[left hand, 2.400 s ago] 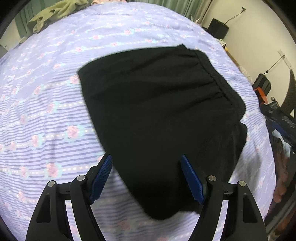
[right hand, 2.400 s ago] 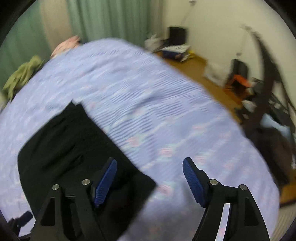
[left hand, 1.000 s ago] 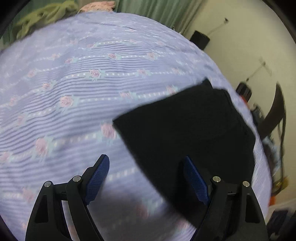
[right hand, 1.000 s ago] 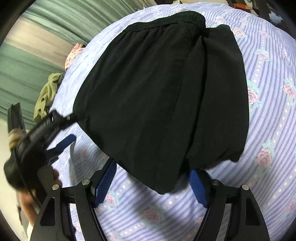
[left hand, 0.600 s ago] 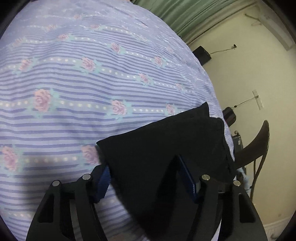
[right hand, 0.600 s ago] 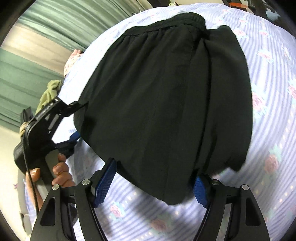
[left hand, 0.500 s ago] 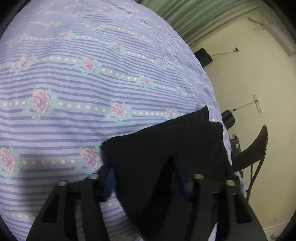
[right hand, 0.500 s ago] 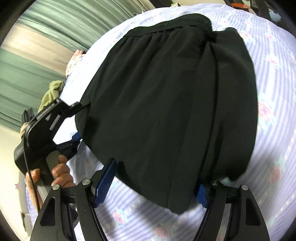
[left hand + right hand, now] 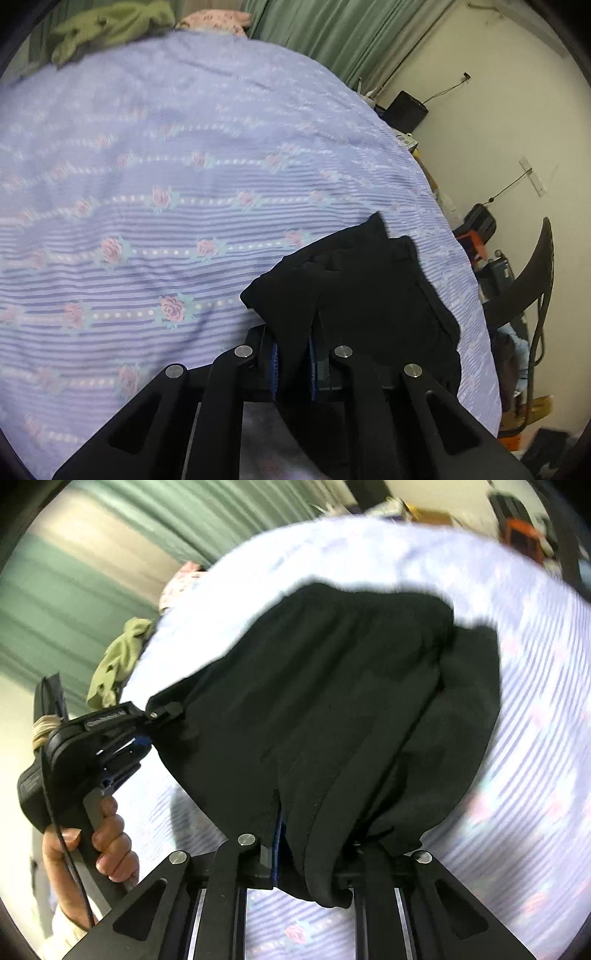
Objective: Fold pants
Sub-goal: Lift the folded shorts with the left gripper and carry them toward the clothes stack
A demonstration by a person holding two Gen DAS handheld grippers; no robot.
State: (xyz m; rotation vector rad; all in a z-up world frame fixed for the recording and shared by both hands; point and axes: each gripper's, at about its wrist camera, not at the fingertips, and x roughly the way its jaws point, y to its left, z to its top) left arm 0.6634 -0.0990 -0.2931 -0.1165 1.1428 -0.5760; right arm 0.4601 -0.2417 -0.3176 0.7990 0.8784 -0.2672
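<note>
The black pants (image 9: 332, 709) lie folded on the purple flowered bedspread (image 9: 147, 184). My left gripper (image 9: 293, 363) is shut on one near corner of the black pants (image 9: 354, 288), with cloth bunched between its blue pads. In the right wrist view that left gripper (image 9: 147, 720) and the hand holding it show at the left, clamped on the cloth edge. My right gripper (image 9: 314, 860) is shut on the other near corner of the pants, and cloth drapes over its fingers and hides the right pad.
A green garment (image 9: 110, 22) and a pink one (image 9: 210, 18) lie at the bed's far end by green curtains (image 9: 332, 33). To the right of the bed are a black speaker (image 9: 406, 110), a chair back (image 9: 532, 273) and floor clutter.
Both grippers closed on the near corners of the pants. The cloth has lifted and bunched at both grippers, and both views have tilted up.
</note>
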